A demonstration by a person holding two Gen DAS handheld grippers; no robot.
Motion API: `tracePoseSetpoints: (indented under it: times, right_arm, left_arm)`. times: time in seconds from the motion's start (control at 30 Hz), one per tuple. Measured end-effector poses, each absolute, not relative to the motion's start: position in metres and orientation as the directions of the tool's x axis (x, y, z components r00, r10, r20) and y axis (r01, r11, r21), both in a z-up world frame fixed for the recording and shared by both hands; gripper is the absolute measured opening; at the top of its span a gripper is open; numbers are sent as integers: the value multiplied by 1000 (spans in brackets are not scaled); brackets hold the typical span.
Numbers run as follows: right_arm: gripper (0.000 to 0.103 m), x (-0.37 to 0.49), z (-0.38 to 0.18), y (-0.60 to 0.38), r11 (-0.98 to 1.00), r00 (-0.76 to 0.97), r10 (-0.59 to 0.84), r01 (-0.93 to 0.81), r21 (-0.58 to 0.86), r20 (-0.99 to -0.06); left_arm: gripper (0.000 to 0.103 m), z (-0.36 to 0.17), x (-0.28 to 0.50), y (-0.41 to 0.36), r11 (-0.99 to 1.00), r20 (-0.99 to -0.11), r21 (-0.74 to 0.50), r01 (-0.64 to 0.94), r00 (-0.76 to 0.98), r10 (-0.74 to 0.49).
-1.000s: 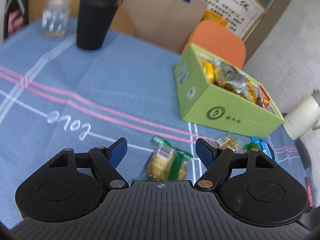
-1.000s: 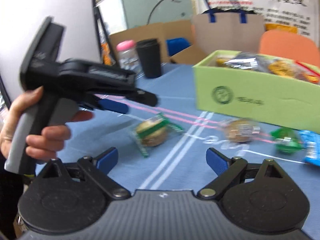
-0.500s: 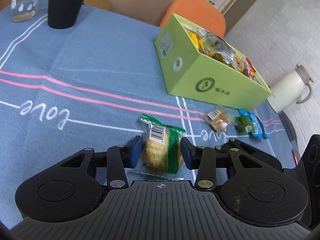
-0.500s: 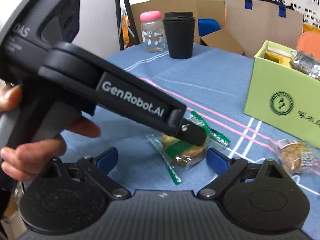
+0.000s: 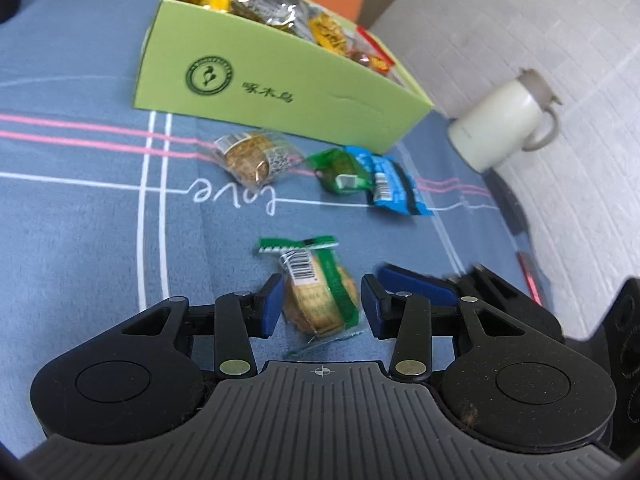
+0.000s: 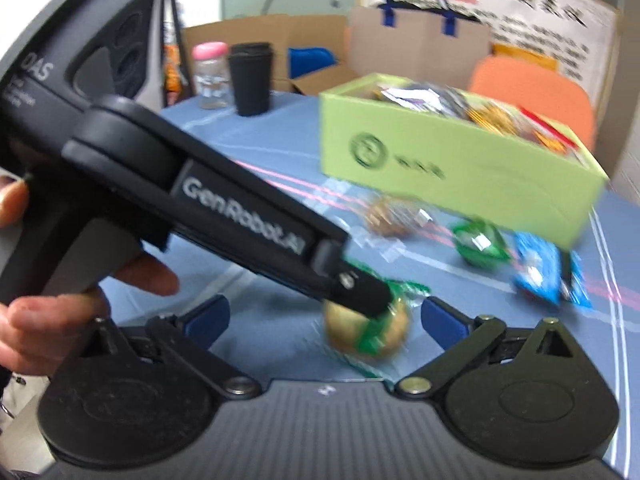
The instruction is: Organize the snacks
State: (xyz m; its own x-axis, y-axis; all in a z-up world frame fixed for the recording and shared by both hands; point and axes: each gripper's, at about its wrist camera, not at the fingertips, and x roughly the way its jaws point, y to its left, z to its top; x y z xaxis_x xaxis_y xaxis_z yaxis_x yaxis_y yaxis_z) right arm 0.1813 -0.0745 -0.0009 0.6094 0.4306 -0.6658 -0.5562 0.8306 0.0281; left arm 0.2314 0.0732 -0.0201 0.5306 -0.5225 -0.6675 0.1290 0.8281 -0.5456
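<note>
Your left hand-held gripper (image 5: pixel 322 306) brackets the green-wrapped cookie (image 5: pixel 320 300) on the bench (image 5: pixel 80 216), pads narrowly apart, not yet clamped. Your right hand-held gripper (image 6: pixel 322 320) hangs wide, empty. Risk: pinching wrapper only; the cookie slips before reaching the box (image 5: pixel 280 92) ahead.

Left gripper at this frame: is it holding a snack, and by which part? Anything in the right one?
The left gripper straddles the green-wrapped cookie at its round middle, but gaps show beside both pads, so no firm hold is confirmed. The right gripper is open, holding nothing.
</note>
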Motion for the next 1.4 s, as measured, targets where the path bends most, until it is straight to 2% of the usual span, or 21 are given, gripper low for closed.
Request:
tracePoseSetpoints:
  times: [0.03,0.1,0.2,0.27,0.43,0.6,0.77,0.9,1.03,1.2,1.3,1.33,1.37,1.4]
  right_arm:
    - [102,179,-2,-81,844,620,424,-534,40,-660]
    - [102,177,-5,-94,868,633,428,-487,98,-645]
    - [103,178,-13,-105,896,640,422,-404,187,-642]
    - [103,176,-17,-104,920,657,380,-345,188,-652]
    - [102,166,-20,-104,923,665,365,-351,158,-651]
    - [102,156,-27,-111,912,692,391,-378,157,-607]
    - [102,153,-22,-101,912,669,355,-400,87,-653]
    - [102,149,-11,-103,889,664,435,-423,174,-608]
    - [102,151,-5,-92,882,675,429,-458,116,-600]
    - [101,162,-6,-84,874,662,435,-474,109,-611]
    - [93,173,-11,-80,873,650,431,-476,106,-626]
    - [84,176,-13,-79,867,639,443,-485,119,-628]
    - [79,178,-16,-79,858,625,462,-493,141,-629]
    - [79,178,-18,-78,857,627,464,-495,140,-625]
  left_arm:
    - [35,-18,228,73,835,-665,-537,119,549,-506]
    - [65,-14,221,77,846,-660,-526,89,584,-472]
    - [71,-10,214,82,862,-666,-506,42,616,-421]
    - [73,-11,214,81,865,-679,-501,24,609,-410]
    - [73,-15,216,69,876,-699,-482,17,595,-396]
    - [73,-20,217,57,893,-720,-451,9,587,-369]
    - [73,-18,216,55,895,-716,-446,24,590,-373]
    - [73,-15,216,59,889,-705,-457,36,595,-386]
    - [73,-14,217,66,872,-686,-487,56,593,-421]
    - [72,-15,219,71,849,-664,-520,94,580,-472]
    - [68,-19,223,66,852,-677,-514,99,563,-474]
    - [66,-20,224,65,856,-680,-508,102,562,-471]
    - [61,-22,226,63,866,-689,-490,101,564,-455]
    - [56,-24,228,61,875,-699,-474,97,564,-440]
